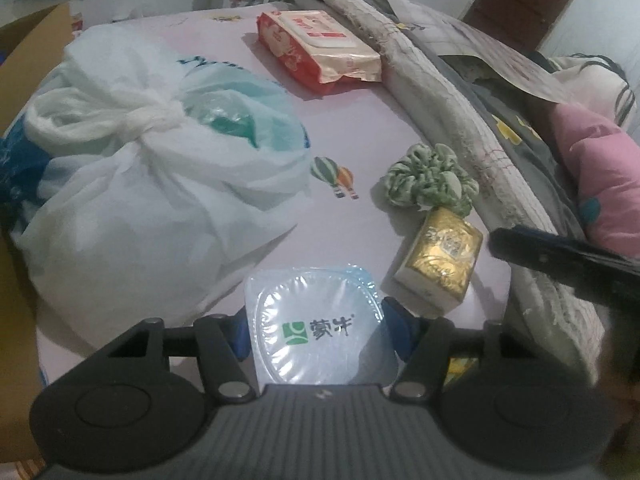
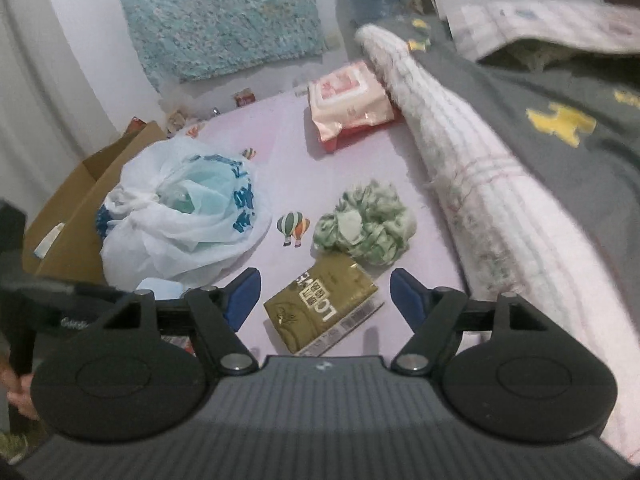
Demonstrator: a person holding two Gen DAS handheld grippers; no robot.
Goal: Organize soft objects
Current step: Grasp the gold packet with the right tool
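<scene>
My left gripper (image 1: 320,322) is shut on a clear plastic cup (image 1: 318,328) with a foil lid and green logo, held just above the lilac bed sheet (image 1: 352,112). My right gripper (image 2: 325,292) is open, its blue pads (image 2: 244,294) on either side of a gold tissue pack (image 2: 320,304) that lies on the sheet; the pack also shows in the left wrist view (image 1: 440,264). A green scrunchie (image 2: 364,224) lies just beyond it. A tied white plastic bag (image 2: 176,212) sits to the left. A red wet-wipes pack (image 2: 348,100) lies farther back.
A rolled white quilt (image 2: 472,176) and grey blanket (image 2: 560,120) run along the right side. A pink pillow (image 1: 596,168) lies at the right. A cardboard box (image 2: 72,208) stands off the bed's left edge. A teal rug (image 2: 224,12) hangs on the wall.
</scene>
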